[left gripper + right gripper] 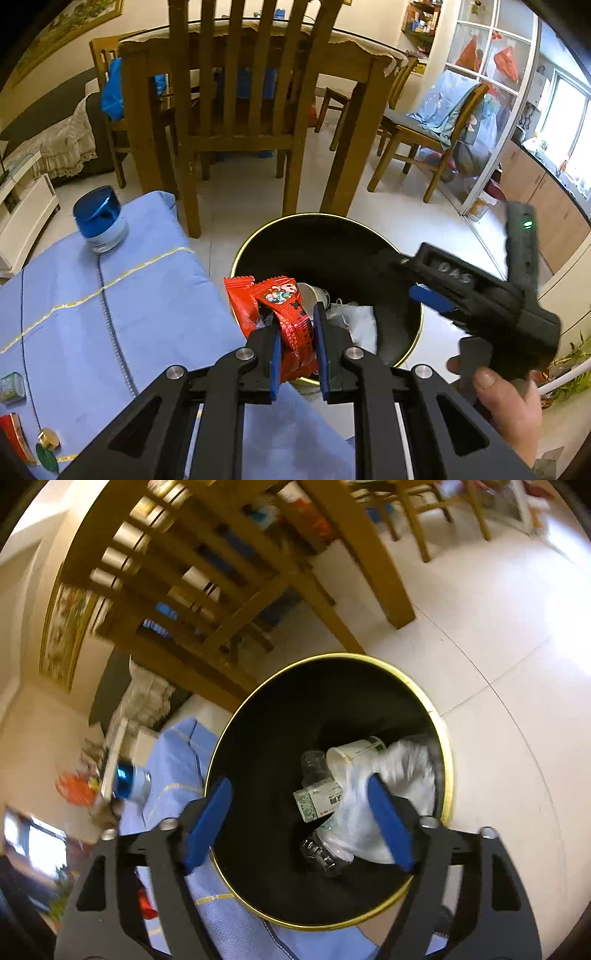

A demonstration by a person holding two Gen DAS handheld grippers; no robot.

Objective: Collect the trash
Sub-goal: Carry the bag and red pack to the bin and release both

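My left gripper (297, 317) is shut on a red snack wrapper (284, 317) and holds it over the near rim of a black bin with a gold rim (416, 343). My right gripper (301, 794) is open and empty above the same bin (445, 760); it also shows in the left wrist view (430, 299) over the bin's right side. Inside the bin lie a white paper cup (354, 755), crumpled white tissue (402, 775), a small carton (321, 801) and a clear plastic bottle (325, 853).
A table with a blue cloth (110, 295) stands left of the bin, with a blue-lidded jar (99, 221), a small green packet (11, 386) and a red item (14, 435) on it. A wooden chair (240, 110) and dining table stand behind the bin.
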